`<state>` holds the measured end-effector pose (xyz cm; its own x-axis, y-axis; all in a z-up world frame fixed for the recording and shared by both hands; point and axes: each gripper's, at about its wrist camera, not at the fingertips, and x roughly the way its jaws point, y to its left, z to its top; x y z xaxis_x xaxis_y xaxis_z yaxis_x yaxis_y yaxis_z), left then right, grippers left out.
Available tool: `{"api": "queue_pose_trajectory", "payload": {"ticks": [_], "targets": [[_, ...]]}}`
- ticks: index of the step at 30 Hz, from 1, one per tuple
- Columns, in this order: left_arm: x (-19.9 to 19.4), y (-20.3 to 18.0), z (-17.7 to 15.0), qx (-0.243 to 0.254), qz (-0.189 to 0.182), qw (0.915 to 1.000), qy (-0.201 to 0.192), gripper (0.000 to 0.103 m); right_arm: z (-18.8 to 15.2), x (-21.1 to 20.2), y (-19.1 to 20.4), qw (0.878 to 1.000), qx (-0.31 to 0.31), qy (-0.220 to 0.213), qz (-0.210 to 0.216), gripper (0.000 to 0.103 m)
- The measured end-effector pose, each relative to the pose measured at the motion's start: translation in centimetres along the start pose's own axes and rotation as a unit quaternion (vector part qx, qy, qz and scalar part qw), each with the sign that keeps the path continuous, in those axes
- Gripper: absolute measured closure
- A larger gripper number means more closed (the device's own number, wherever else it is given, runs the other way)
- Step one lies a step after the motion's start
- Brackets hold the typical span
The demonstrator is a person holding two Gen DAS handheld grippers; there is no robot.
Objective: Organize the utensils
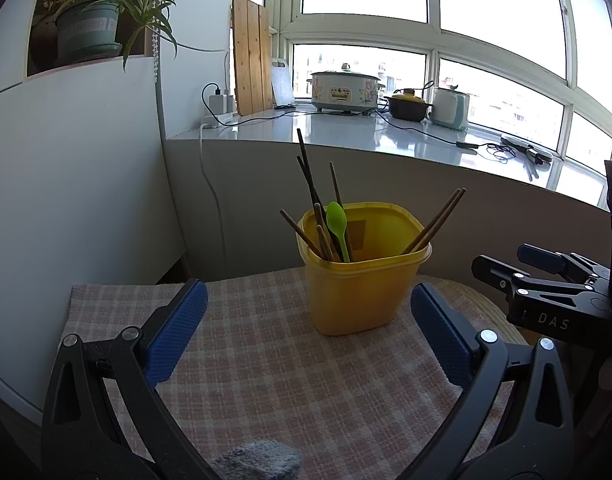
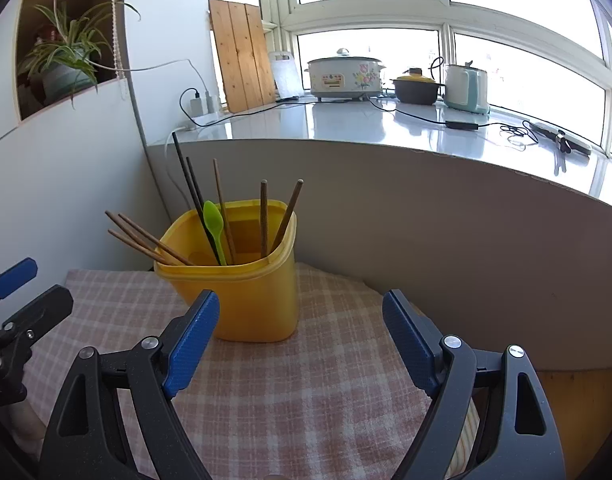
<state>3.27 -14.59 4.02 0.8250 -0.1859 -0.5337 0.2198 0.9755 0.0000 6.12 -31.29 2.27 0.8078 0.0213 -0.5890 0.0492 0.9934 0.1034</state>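
A yellow plastic container stands on a pink checked cloth; it also shows in the right wrist view. It holds several brown and black chopsticks and a green plastic spoon, which also shows in the right wrist view. My left gripper is open and empty, just short of the container. My right gripper is open and empty, with the container just beyond its left finger. The right gripper also shows in the left wrist view, and the left gripper in the right wrist view.
A grey wall and a white windowsill counter rise behind the cloth, with a cooker, a dark pot, a kettle and cables. A wooden board leans at the left. A potted plant sits in a shelf niche.
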Motion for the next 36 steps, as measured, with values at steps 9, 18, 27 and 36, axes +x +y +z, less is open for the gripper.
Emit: {"api": "queue_pose_trajectory", "payload": {"ticks": [9, 18, 27, 36], "targets": [[-0.19, -0.26, -0.14, 0.003, 0.002, 1.0, 0.003, 0.0, -0.24, 0.22, 0.17, 1.0, 0.0, 0.004, 0.0, 0.019], [-0.38, -0.34, -0.14, 0.008, 0.004, 1.0, 0.002, 0.0, -0.33, 0.23, 0.15, 1.0, 0.002, 0.006, -0.001, 0.019], [-0.53, -0.36, -0.08, 0.012, 0.006, 0.9999, 0.001, 0.0, -0.7, 0.37, 0.13, 1.0, 0.005, 0.012, 0.001, 0.019], [-0.67, -0.32, -0.17, 0.015, 0.008, 0.9998, -0.002, 0.0, -0.83, 0.42, 0.34, 1.0, 0.006, 0.016, 0.001, 0.019]]}}
